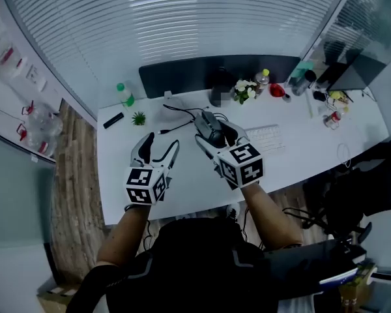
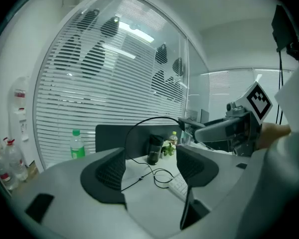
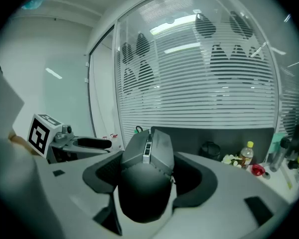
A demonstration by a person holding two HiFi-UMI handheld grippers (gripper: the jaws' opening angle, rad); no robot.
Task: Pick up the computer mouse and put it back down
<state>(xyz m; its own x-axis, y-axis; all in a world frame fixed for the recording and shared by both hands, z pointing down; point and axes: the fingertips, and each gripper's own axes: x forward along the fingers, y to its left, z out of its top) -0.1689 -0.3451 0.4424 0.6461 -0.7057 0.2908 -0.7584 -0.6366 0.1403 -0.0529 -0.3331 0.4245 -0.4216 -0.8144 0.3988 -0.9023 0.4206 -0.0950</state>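
Observation:
A dark grey computer mouse (image 3: 147, 176) sits between the jaws of my right gripper (image 3: 149, 176), which is shut on its sides and holds it in the air above the white desk (image 1: 182, 188). In the head view the mouse (image 1: 212, 128) is over the desk's middle, and its black cable (image 1: 179, 113) trails away to the left. My left gripper (image 1: 158, 150) hangs just left of the right gripper (image 1: 216, 134), open and empty; the left gripper view shows nothing between its pads (image 2: 112, 171).
A white keyboard (image 1: 268, 137) lies right of the mouse. At the desk's back stand a dark monitor (image 1: 208, 74), a black cup (image 1: 220, 91), flowers (image 1: 244, 89), bottles (image 1: 125, 95), a small plant (image 1: 139, 118) and a remote (image 1: 113, 120). Clutter fills the back right corner.

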